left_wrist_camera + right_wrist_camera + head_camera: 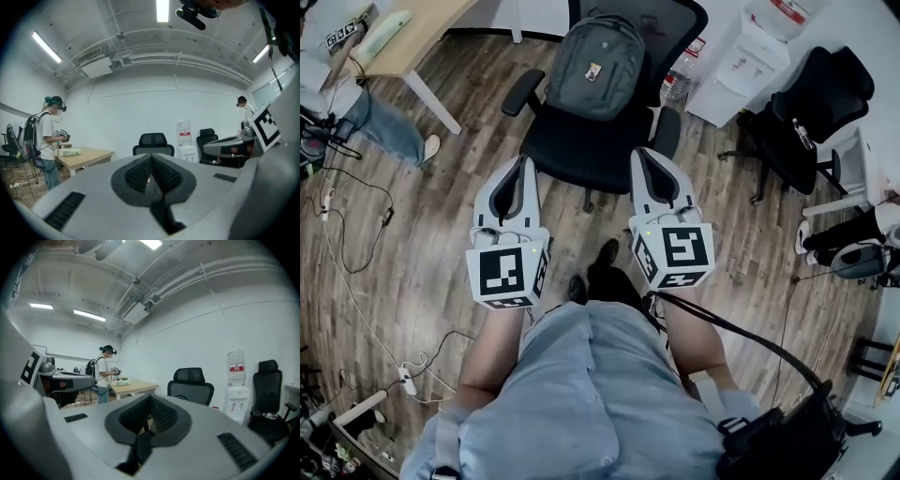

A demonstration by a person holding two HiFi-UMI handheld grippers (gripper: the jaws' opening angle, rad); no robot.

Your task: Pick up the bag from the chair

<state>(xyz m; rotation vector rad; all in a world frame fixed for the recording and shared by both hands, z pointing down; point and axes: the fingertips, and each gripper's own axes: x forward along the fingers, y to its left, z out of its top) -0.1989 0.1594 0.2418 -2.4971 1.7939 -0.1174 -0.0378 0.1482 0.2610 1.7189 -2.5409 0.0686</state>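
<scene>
A grey backpack [595, 67] stands upright on the seat of a black office chair [581, 150], leaning against its backrest. My left gripper [522, 164] is held just short of the chair's front left edge, jaws shut with nothing between them. My right gripper [642, 155] hovers by the seat's front right corner, also shut and empty. Neither touches the bag. In the left gripper view the shut pads [151, 161] point at the chair's backrest [152, 140]; the right gripper view shows the same pads [149, 404] and backrest [190, 376]. The bag is hidden behind the jaws in both.
A wooden desk [412, 37] stands at the far left with a person [49, 140] beside it. A white water dispenser [741, 66] and a second black chair [811, 112] stand to the right. Cables [356, 234] trail over the wooden floor at left.
</scene>
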